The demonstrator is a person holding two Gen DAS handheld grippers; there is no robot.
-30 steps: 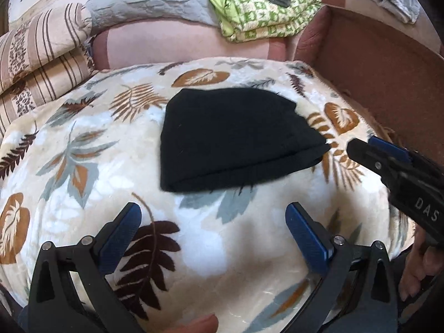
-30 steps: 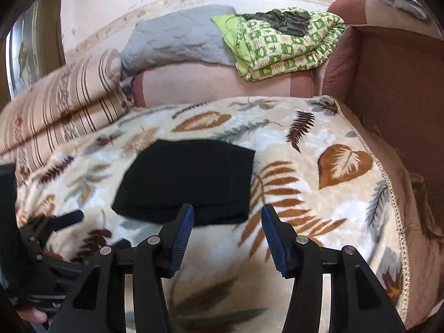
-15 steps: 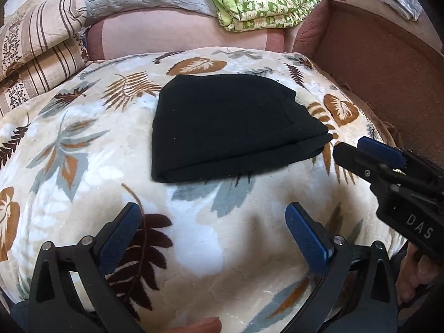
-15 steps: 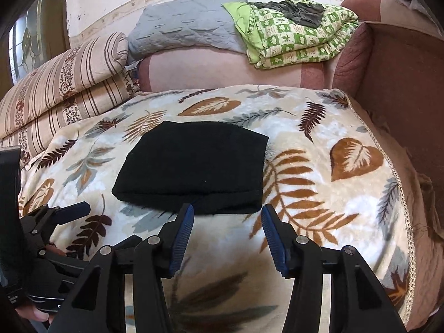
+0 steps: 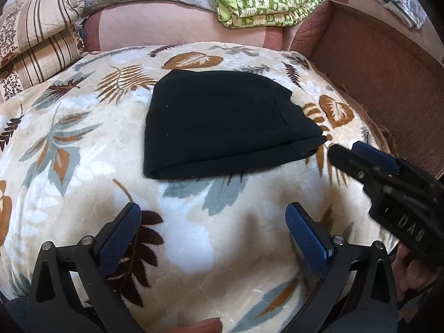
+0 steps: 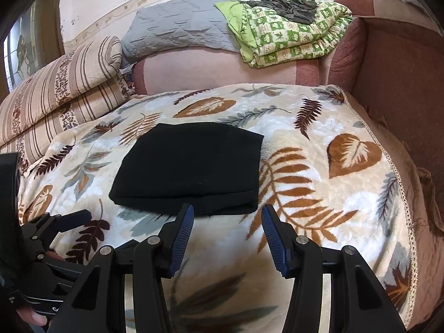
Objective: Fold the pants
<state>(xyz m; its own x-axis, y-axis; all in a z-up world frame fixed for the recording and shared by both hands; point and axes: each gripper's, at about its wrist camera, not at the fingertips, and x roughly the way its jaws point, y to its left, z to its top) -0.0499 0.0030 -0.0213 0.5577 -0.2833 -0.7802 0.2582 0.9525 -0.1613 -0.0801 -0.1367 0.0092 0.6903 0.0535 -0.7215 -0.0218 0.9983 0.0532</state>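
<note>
Left wrist view first: your left gripper (image 5: 212, 231) was spread wide with nothing between the blue pads, hanging over the leaf-print blanket (image 5: 83, 144). The black pants (image 5: 222, 122) lay folded into a compact bundle on the blanket, ahead of the fingertips and not touching them. Your right gripper (image 5: 358, 155) poked in from the right, its tip just beside the bundle's near right corner. Further ahead, past the pants, a green checked quilt (image 5: 266, 2) sat on the sofa back.

Right wrist view: your right gripper (image 6: 226, 233) was partly spread, empty, pads apart. The pants (image 6: 191, 166) sat just ahead, the folded near edge just past the left fingertip. Your left gripper (image 6: 63, 219) showed off to the left, clear of the pants. Striped cushions (image 6: 55, 88) were stacked far left.
</note>
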